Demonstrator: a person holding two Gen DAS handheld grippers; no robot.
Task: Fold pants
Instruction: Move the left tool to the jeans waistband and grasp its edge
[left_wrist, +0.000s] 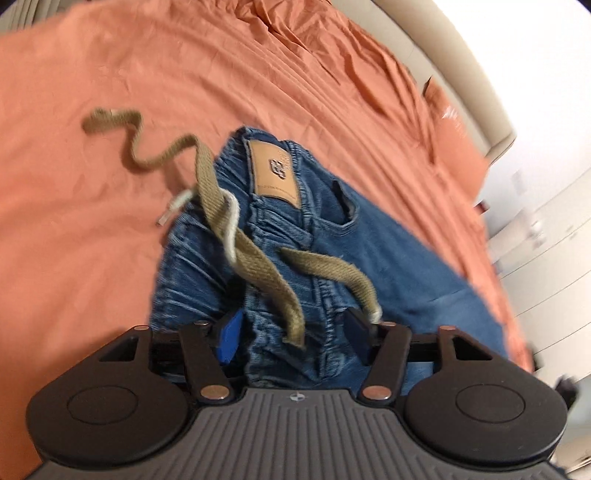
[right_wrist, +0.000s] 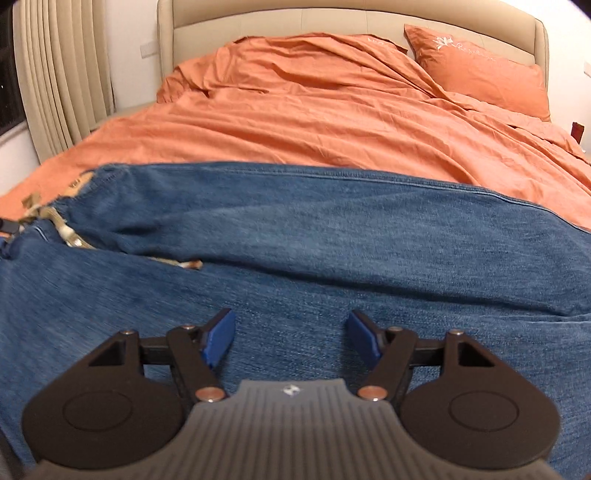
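Pants (right_wrist: 295, 229) of blue denim lie across the bed (right_wrist: 295, 122) near its foot edge, the two legs side by side, far from the pillow (right_wrist: 476, 70) at the headboard corner. The waistband is bunched, with a tan leather patch (left_wrist: 275, 171) and a long khaki drawstring (left_wrist: 229, 206) that trails onto the orange sheet.

The left tongs (left_wrist: 291, 336) stand parted around the bunched waistband; I cannot tell if the pads already press it. The right tongs (right_wrist: 291, 339) are released, hovering just over a leg.

The drawstring may go wrong (it crosses between the left pads): a pinch could catch only the cord, and the waistband would slip out. The right tongs might pinch one layer only, so the fold would come out crooked.
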